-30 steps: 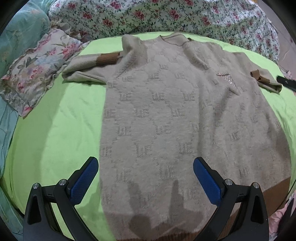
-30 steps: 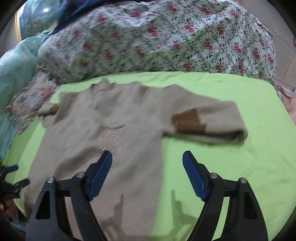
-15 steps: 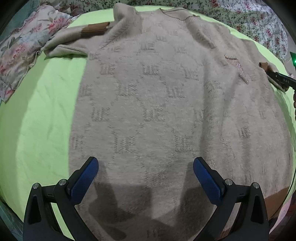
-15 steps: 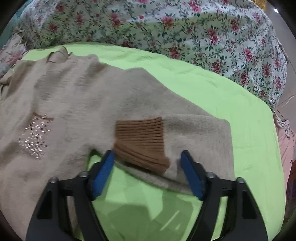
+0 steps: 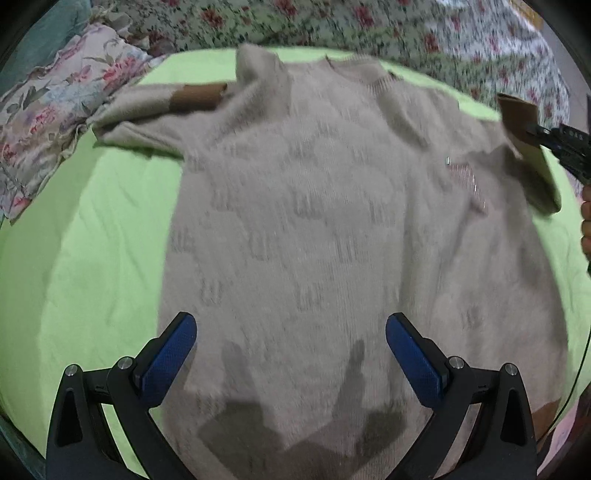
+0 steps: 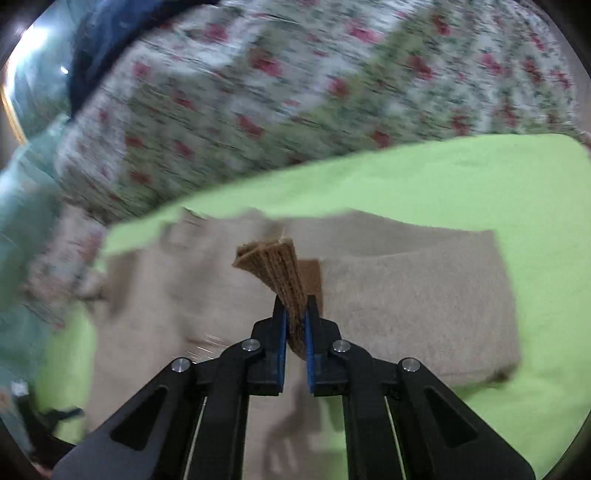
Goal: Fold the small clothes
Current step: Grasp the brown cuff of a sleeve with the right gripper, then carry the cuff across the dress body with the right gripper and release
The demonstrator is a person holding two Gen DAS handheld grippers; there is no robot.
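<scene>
A beige knit sweater with brown ribbed cuffs lies flat on a lime green sheet. My left gripper hovers open above the sweater's lower body, nothing between its blue pads. My right gripper is shut on the brown cuff of the right sleeve, lifting it off the sheet. In the left wrist view that cuff stands raised at the far right, pinched by the right gripper. The other sleeve's brown cuff rests folded at the upper left.
A floral quilt is bunched along the far side of the sheet. A floral pillow lies at the left edge. A person's hand shows at the right rim. Bare green sheet lies left and right of the sweater.
My right gripper closed on the right sleeve's brown cuff and raised it. The left gripper drew back toward the sweater's hem, still open.
</scene>
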